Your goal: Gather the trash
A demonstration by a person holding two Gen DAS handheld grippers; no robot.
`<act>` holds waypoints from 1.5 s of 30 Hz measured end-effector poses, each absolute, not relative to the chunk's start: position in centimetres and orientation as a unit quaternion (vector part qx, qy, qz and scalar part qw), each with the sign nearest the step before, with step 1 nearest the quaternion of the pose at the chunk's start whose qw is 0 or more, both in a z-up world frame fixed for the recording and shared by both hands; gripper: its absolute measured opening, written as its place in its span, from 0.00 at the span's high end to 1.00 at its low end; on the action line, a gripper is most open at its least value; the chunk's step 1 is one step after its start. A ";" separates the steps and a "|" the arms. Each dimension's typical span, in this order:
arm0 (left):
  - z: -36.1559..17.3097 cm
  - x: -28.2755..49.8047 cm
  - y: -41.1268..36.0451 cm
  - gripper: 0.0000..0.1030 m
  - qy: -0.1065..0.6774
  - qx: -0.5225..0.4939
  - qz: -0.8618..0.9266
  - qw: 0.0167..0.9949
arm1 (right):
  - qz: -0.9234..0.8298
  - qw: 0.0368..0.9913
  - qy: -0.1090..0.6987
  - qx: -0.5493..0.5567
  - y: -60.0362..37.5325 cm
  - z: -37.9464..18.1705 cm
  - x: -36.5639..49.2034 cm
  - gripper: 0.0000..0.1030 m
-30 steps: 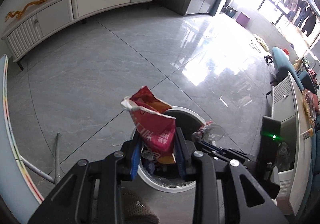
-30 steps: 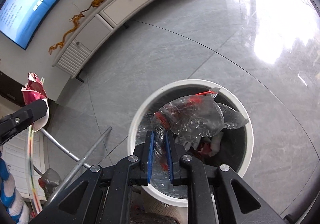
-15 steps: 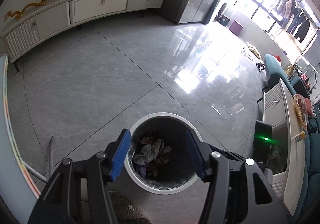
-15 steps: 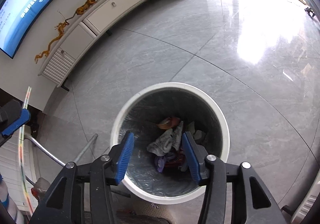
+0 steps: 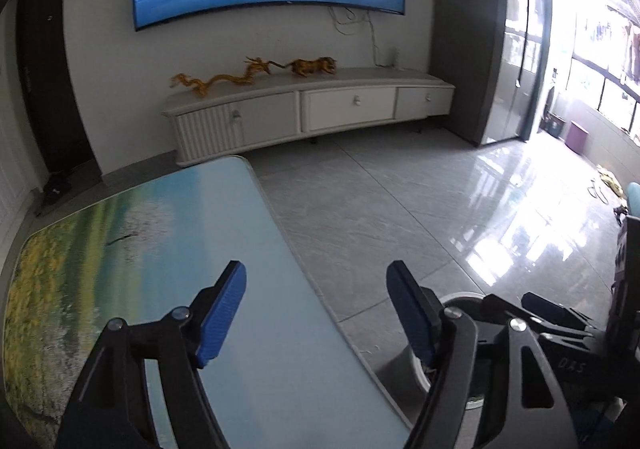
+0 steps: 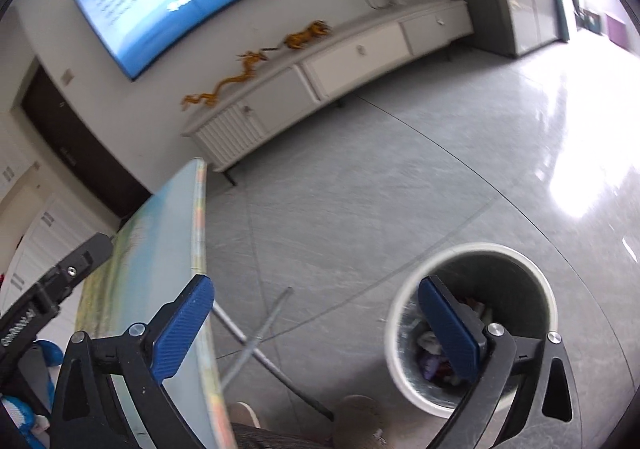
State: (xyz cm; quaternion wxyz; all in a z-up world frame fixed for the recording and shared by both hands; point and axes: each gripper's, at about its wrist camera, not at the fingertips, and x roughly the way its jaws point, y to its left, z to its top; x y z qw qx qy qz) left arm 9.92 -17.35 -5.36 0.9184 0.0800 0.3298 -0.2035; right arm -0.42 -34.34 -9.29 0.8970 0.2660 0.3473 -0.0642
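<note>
both sets of fingers are empty and opening: left gripper, right gripper. the red wrapper and clear plastic they held a second ago are gone, dropped with the trash inside the bin. cameras have swung up off the bin toward the tabletop, likely for the next piece.

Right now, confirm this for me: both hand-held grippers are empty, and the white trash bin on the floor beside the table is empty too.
Not quite. The trash bin is not empty: the right wrist view shows crumpled trash at its bottom. The rest holds: the left hand-held gripper and right hand-held gripper have nothing between their opening jaws, and the bin stands on the floor beside the table.
</note>
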 end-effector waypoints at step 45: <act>-4.7 2.4 -2.6 0.00 0.266 0.042 -0.077 0.960 | -0.100 0.944 0.294 0.110 -18.0 -5.9 0.3 0.00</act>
